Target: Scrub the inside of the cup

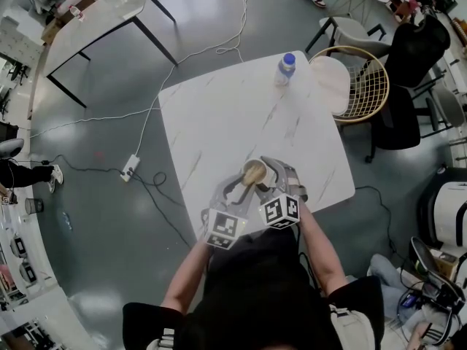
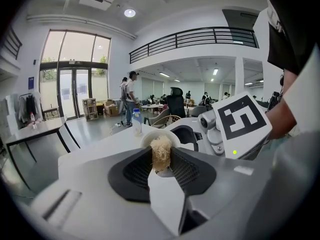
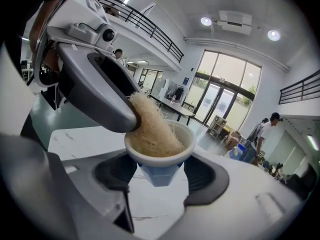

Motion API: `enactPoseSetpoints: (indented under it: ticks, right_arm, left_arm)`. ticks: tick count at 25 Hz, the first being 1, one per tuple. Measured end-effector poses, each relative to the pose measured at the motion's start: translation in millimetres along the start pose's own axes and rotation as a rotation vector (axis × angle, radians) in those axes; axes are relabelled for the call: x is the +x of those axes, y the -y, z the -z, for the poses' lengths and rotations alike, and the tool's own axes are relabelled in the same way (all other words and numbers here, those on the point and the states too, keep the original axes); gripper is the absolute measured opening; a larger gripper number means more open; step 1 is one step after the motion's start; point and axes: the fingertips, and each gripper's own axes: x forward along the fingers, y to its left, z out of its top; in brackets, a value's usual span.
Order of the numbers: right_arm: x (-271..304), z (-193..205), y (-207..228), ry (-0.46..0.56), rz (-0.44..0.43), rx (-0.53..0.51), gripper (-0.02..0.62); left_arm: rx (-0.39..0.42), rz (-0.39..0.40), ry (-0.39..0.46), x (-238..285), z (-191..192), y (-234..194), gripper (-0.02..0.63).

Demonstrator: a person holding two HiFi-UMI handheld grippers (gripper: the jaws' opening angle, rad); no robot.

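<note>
Over the near edge of the white surface (image 1: 219,115), my right claw (image 3: 159,178) is clamped on the cup (image 3: 160,158); my left claw (image 2: 161,158) pinches a straw-coloured scrubbing pad (image 3: 150,126), its end pushed down inside the cup; a bottle (image 1: 285,67) stands at the far edge.

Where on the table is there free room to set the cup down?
Bare tabletop from the bottle at the far corner back to the cup, and along the left edge. Crowded only at the near edge: right claw grips the cup, left claw presses the scrubber into it.
</note>
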Motion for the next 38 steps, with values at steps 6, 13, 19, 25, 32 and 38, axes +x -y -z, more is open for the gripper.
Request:
enactPoseSetpoints:
  ticks: [6, 13, 19, 25, 32, 38]
  right_arm:
    - [0, 5, -2, -0.028, 0.002, -0.033, 0.294]
    - [0, 13, 4, -0.053, 0.017, -0.015, 0.294]
    - [-1, 11, 0, -0.046, 0.011, -0.010, 0.294]
    - [2, 9, -3, -0.048, 0.003, -0.041, 0.290]
    - [2, 12, -7, -0.064, 0.001, -0.057, 0.287]
    - [1, 18, -2, -0.085, 0.019, -0.050, 0.287]
  left_arm:
    - [0.002, 0.013, 0.003, 2, -2, 4, 0.120]
    - [0.005, 0.030, -0.036, 4, 4, 9, 0.118]
    - [0.001, -0.012, -0.049, 2, 8, -6, 0.120]
    - [-0.002, -0.013, -0.050, 3, 6, -10, 0.120]
    - [0.004, 0.019, -0.042, 3, 5, 2, 0.120]
    - [0.008, 0.048, -0.064, 3, 11, 7, 0.120]
